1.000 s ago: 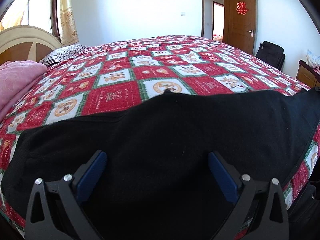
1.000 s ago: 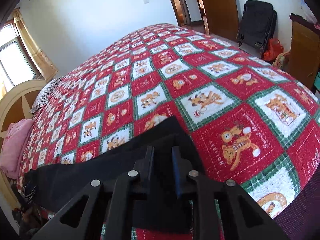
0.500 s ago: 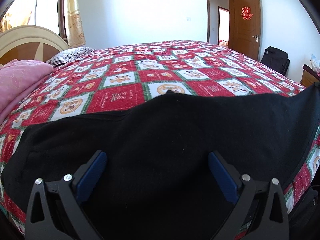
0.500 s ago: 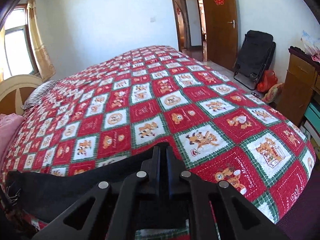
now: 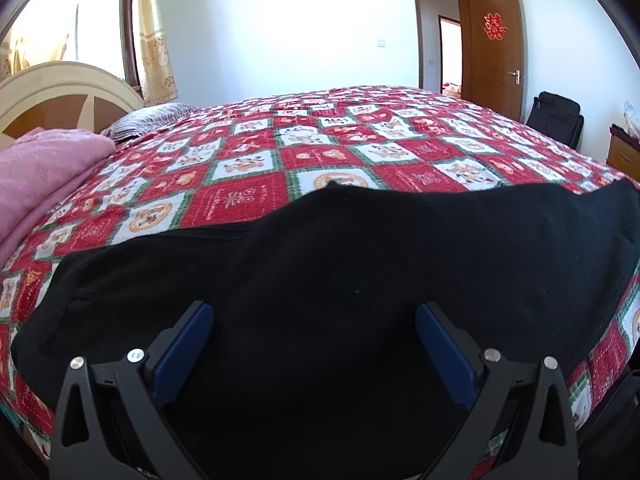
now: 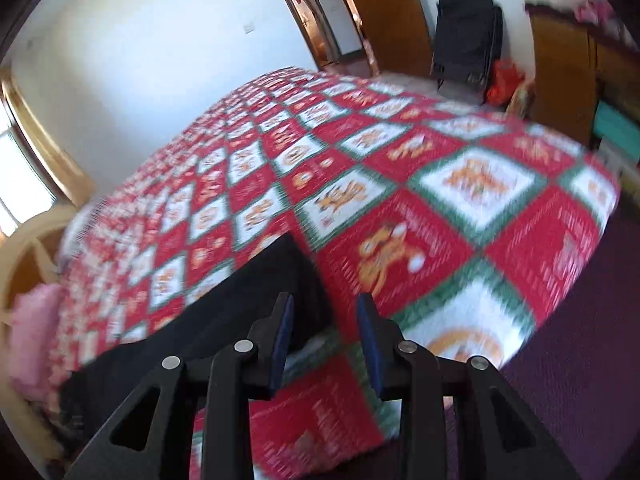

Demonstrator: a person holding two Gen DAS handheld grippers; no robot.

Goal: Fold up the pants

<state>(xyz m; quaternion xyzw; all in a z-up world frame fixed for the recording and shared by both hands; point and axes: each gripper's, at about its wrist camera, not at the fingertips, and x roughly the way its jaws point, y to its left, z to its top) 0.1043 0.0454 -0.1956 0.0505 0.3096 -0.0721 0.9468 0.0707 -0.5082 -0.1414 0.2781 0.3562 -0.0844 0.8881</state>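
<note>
Since a second ago the right gripper (image 6: 324,320) has let go of the black pants (image 5: 340,300): its pads, then pressed together on the far end of the cloth, now stand apart and are opening, with only quilt showing between them, and its view has swung toward the right and gone blurred. The left gripper (image 5: 314,336) has barely shifted and hangs spread wide over the middle of the pants, nothing clamped. The pants lie flat along the near edge of the bed, on the red, white and green patchwork quilt (image 5: 248,196), running from the near left corner across to the right; in the right wrist view the end of the pants (image 6: 288,264) sits just left of the released gripper. They look like soft, matte knit, deep black with little visible detail, a seam line running across near the left end and a small bump on the far edge. The stretch-out seems done, so the next fold probably calls for taking one end cleanly at both layers, lifting only enough to clear the quilt, and carrying it over to meet the other end square, edges matched, so no wrinkle is trapped underneath. A pink blanket (image 5: 44,176) lies at far left.
</note>
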